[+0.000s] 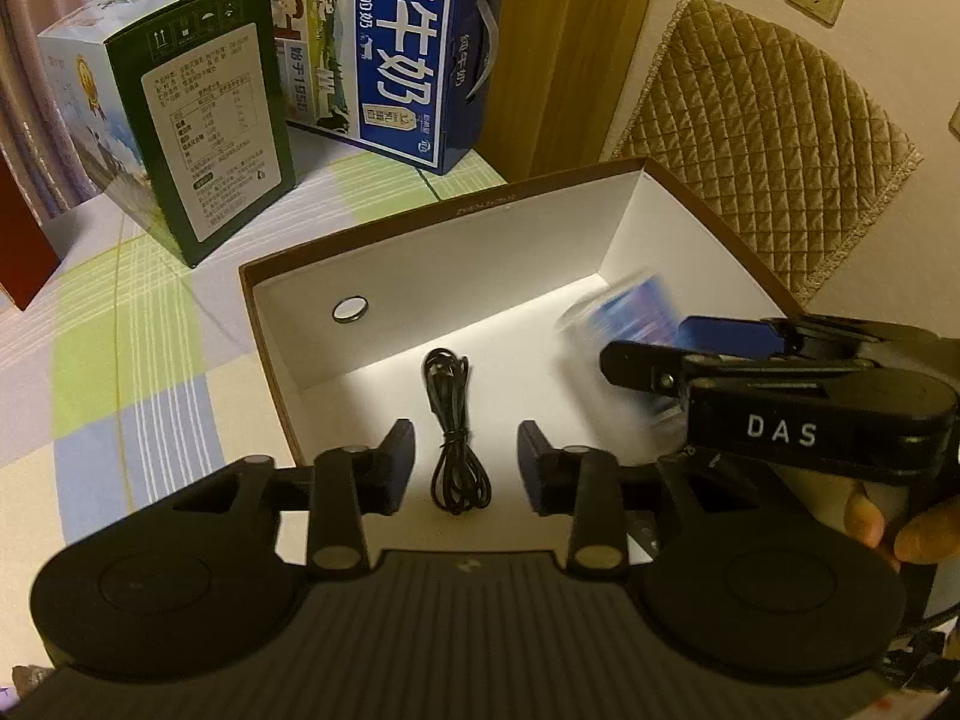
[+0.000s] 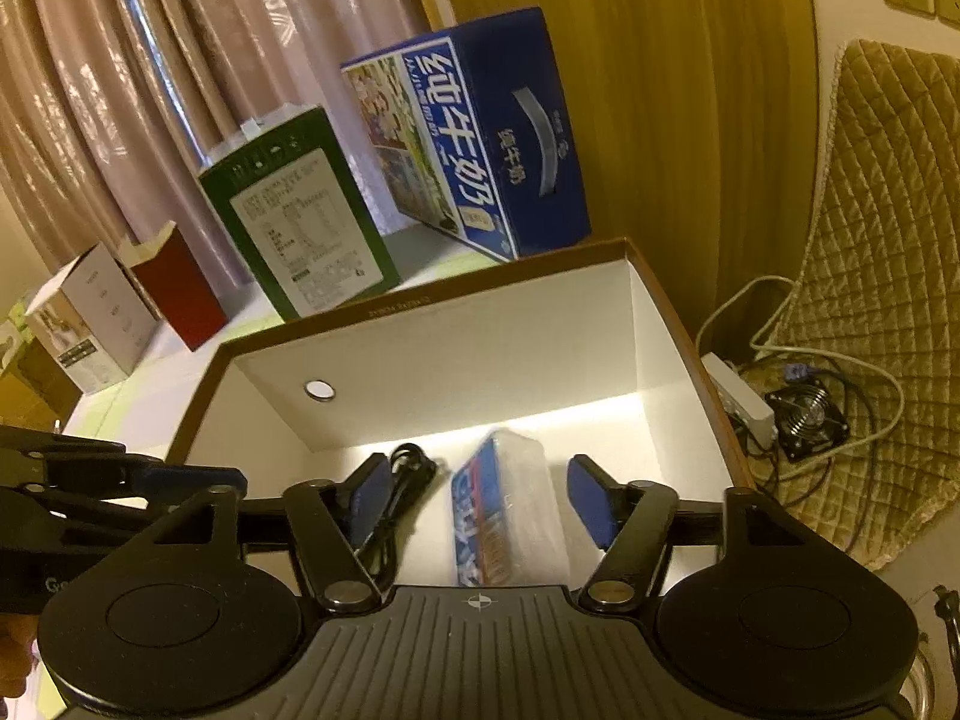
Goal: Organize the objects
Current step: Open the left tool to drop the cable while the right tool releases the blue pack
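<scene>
The left gripper point(image 1: 465, 468) hangs over the open box point(image 1: 444, 213) with its two pads spread apart, and the black cable point(image 1: 453, 438) lies on the box floor between them, touched by neither pad. The right gripper point(image 2: 474, 504) is spread wide too, and the blue and white packet point(image 2: 504, 510) sits in the box between its pads; the packet looks blurry, so I cannot tell if it is lying still. Both things seem to be let go inside the box, so I think the putting-in step for these two is done. The next move likely calls for lifting both grippers straight up out of the box without bumping its walls, then looking for something else to tidy. Now the count: one open box with a brown rim and white inside, one cable, one packet, and one small round hole point(image 1: 350, 309) in the far wall. Behind the box on the checked cloth point(image 1: 120, 372) stand one green carton point(image 1: 210, 138) and one blue milk carton point(image 1: 414, 54). The right wrist view also shows one red box point(image 2: 177, 288) and one white box point(image 2: 96, 318) farther off.
</scene>
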Available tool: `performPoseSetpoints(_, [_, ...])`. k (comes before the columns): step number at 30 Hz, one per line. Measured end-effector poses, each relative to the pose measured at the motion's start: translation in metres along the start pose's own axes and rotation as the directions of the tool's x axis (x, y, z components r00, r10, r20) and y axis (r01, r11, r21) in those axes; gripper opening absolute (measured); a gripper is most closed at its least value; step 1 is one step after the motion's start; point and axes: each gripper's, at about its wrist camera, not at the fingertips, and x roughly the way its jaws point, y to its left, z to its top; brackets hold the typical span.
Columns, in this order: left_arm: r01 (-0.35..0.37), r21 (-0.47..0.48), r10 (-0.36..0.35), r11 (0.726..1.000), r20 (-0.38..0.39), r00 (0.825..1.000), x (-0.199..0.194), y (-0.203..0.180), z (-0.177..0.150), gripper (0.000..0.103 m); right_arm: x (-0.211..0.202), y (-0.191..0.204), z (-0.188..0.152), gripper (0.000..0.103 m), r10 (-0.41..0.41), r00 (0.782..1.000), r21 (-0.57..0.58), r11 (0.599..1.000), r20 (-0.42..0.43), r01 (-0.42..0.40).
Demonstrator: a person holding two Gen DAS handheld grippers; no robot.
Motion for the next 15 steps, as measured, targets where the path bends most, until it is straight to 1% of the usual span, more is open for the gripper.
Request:
performPoseSetpoints(2, [0.000, 0.001, 0.000, 1.000, 0.003, 1.000, -0.002, 0.000, -0.002, 0.044, -0.004, 0.003, 0.000, 0.067, -0.008, 1.000, -0.019, 1.000, 0.003, 0.008])
performPoseSetpoints(4, [0.002, 0.002, -0.002, 1.000, 0.005, 1.000, -0.004, -0.001, -0.003, 0.044, -0.009, 0.004, -0.001, 0.068, -0.007, 1.000, -0.025, 1.000, 0.002, 0.007])
performPoseSetpoints(9, [0.010, 0.010, -0.011, 1.000, 0.015, 1.000, -0.010, -0.002, -0.008, 0.053, -0.026, 0.003, -0.005, 0.081, -0.029, 1.000, -0.031, 0.999, 0.009, 0.029])
performPoseSetpoints(13, [0.012, 0.007, -0.012, 1.000, 0.024, 1.000, -0.016, -0.002, -0.012, 0.058, -0.044, 0.002, -0.009, 0.087, -0.030, 0.999, -0.032, 0.999, 0.020, 0.031])
performPoseSetpoints(15, [0.013, 0.000, -0.013, 1.000, 0.031, 0.999, -0.021, -0.001, -0.013, 0.060, -0.053, 0.001, -0.011, 0.092, -0.032, 0.999, -0.025, 0.999, 0.025, 0.032])
